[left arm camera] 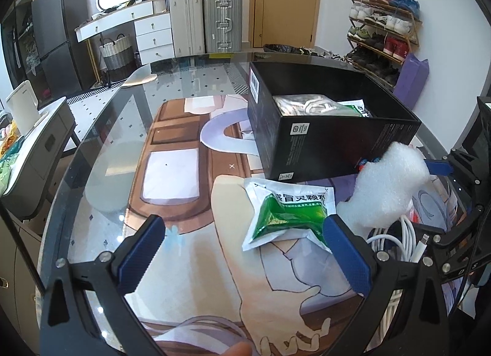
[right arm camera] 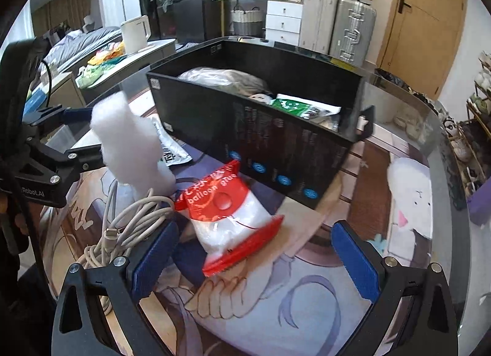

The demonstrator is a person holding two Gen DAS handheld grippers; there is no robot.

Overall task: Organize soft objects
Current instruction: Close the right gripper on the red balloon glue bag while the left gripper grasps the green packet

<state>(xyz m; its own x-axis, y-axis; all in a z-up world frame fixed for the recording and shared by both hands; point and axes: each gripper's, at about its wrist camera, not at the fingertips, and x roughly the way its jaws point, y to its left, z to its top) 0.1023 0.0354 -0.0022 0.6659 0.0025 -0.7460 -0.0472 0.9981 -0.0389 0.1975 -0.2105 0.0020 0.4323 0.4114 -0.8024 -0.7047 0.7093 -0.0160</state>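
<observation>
The right claw (right arm camera: 254,264) is spread wide and holds nothing. Just past its tips, at 12 o'clock in its own view, lies the red-and-white bag (right arm camera: 227,211) of balloon glue, flat on the table. The bag's near red edge lies in line with the gap between the fingers, closer to the left one. Its long axis runs from about 11 o'clock to 5 o'clock, skewed to the line of approach, so I judge a slight turn of the wrist would let the fingers meet its sides squarely.

Beyond the bag, again at 12 o'clock, stands the open black box (right arm camera: 276,147), already holding some soft packets. At 10 o'clock from this claw a white foam (right arm camera: 129,141) piece stands on a coiled cable (right arm camera: 132,221). It looks to stand free between the two claws, though the view is too crowded to be sure nothing grips it.

The left claw (left arm camera: 245,254) also gapes empty. A green sachet (left arm camera: 285,214) lies at 1 o'clock from it, one corner touching or just beside the right fingertip, with its long axis running from 1 to 7 o'clock.

Of the two, the right claw is better lined up: its bag is straight ahead, and the box lies straight beyond.
</observation>
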